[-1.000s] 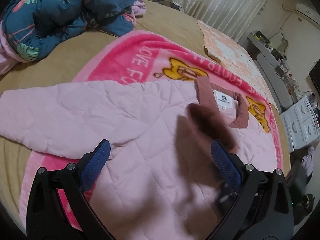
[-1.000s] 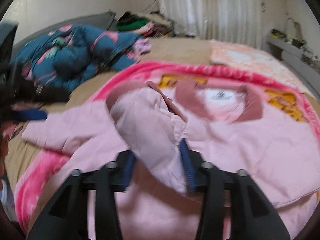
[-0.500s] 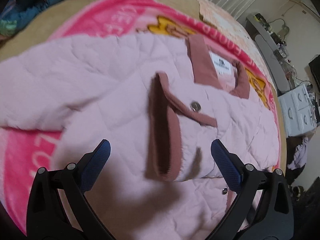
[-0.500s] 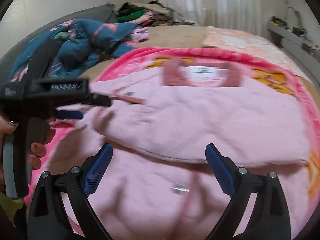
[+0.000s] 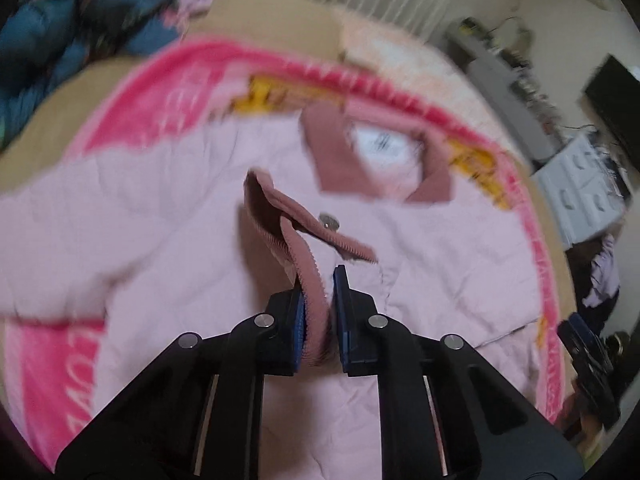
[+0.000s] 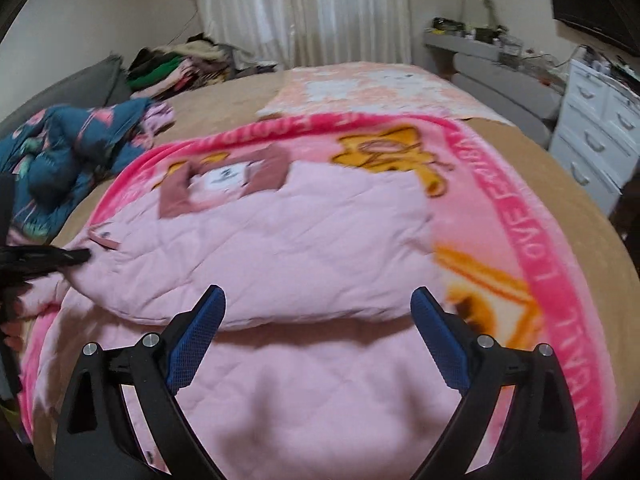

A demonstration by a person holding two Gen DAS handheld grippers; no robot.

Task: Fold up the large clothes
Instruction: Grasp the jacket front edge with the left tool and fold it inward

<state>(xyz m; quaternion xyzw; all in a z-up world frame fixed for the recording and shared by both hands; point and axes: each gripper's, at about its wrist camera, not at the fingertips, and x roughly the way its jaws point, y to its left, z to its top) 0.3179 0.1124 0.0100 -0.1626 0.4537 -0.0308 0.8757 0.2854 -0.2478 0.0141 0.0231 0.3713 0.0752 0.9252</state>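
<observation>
The pink quilted jacket (image 6: 280, 240) lies spread on a bright pink blanket (image 6: 536, 240) that covers the middle of the bed (image 6: 600, 184), its dusty-rose collar (image 6: 176, 200) toward the far end and a white label showing inside the neck. One sleeve (image 6: 248, 276) is folded across the chest, running from the jacket's right shoulder over to the left side.

The left gripper (image 5: 320, 292) has just been closing and now stands clamped on the ribbed rose cuff (image 5: 308, 268) of that sleeve; the cuff fabric is pinched between the two blue pads and bulges up in front of them. A metal snap (image 5: 329, 222) sits on the cuff band just beyond the fingertips. In the right wrist view this gripper shows as a dark shape at the left edge, reaching the end of the folded sleeve.

The right gripper (image 6: 316, 312) hovers over the lower body of the jacket with its jaws wide apart and nothing between the pads; the cloth lies flat below them.

A crumpled dark blue floral quilt (image 6: 68, 148) rests on the bed to the left of the blanket, and a pale peach patterned cloth (image 6: 372, 88) lies beyond it. A white chest of drawers (image 6: 600, 128) stands beside the bed on the right, with pale curtains (image 6: 304, 12) on the far wall.
</observation>
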